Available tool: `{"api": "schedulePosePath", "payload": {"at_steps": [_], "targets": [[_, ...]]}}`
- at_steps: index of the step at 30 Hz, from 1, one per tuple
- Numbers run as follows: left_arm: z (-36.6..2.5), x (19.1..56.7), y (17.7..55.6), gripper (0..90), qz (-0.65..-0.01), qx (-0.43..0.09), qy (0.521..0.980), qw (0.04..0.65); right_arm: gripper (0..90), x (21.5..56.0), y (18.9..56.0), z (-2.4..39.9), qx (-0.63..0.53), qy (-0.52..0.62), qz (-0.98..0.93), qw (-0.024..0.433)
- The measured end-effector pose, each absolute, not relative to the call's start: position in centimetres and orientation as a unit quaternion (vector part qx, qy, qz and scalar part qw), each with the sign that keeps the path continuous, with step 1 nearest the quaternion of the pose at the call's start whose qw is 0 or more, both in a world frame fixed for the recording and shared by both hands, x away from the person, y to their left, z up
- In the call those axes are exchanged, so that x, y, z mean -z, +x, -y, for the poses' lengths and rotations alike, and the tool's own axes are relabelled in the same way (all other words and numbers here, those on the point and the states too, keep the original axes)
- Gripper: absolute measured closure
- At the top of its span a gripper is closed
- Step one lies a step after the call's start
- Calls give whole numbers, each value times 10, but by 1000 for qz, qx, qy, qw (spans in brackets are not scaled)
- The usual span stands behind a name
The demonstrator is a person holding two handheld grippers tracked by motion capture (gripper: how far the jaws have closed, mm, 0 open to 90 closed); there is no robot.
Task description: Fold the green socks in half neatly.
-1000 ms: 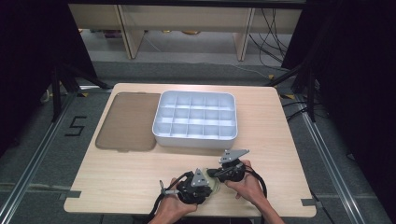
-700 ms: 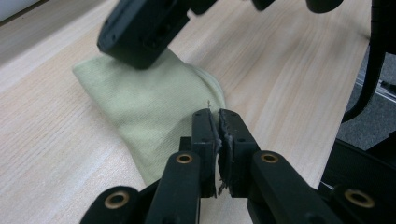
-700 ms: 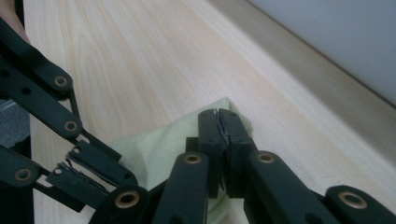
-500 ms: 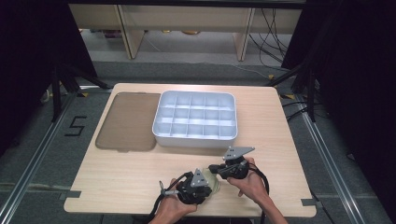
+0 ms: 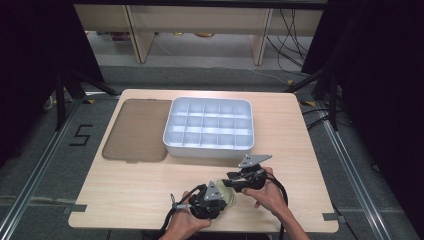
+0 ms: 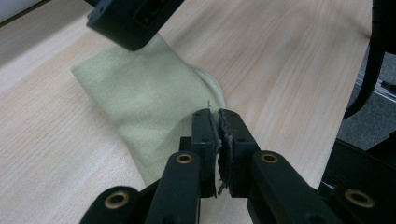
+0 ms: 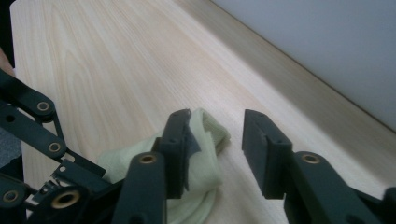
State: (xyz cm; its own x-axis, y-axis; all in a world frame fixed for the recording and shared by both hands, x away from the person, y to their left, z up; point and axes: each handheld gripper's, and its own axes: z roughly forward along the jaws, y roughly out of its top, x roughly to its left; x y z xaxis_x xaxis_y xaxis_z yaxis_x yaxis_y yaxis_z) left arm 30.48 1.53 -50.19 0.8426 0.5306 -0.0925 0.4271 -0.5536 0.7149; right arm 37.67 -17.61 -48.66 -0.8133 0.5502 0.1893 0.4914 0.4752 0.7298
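Your left gripper [image 6: 217, 114] has its jaws pressed together, and the edge of the pale green cloth [image 6: 149, 102] appears to be pinched between them, with a sliver of fabric showing in the seam. The cloth lies flat on the wooden table [image 6: 289, 60], near its front edge in the high view, between your two hands.

Your right gripper [image 7: 217, 123] stands with its jaws spread; one jaw rests on or just above the folded end of the cloth [image 7: 205, 158], the other hangs over bare wood beside it (whether the first jaw truly touches the fabric cannot be told).

In the high view the cloth [image 5: 226, 192] is mostly hidden under the left gripper [image 5: 212, 197] and the right gripper [image 5: 245, 180]; a small pale patch shows between them. In the left gripper view the far end of the cloth is covered by the black body of the other gripper.

Farther back sit a white compartment tray [image 5: 209, 126] and, just beside it, a brown lid [image 5: 135, 130], both well apart from the cloth.
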Motion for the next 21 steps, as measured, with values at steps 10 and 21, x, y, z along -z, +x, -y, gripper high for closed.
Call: {"api": "schedulePosePath", "payload": {"at_steps": [10,21], "targets": [[-15,503,304,840,-280,-69,877,384,520,496,376,167,-386,304,-871,7],[-15,502,304,836,-279,-68,878,383,527,503,377,165,-372,327,-869,-15]]}}
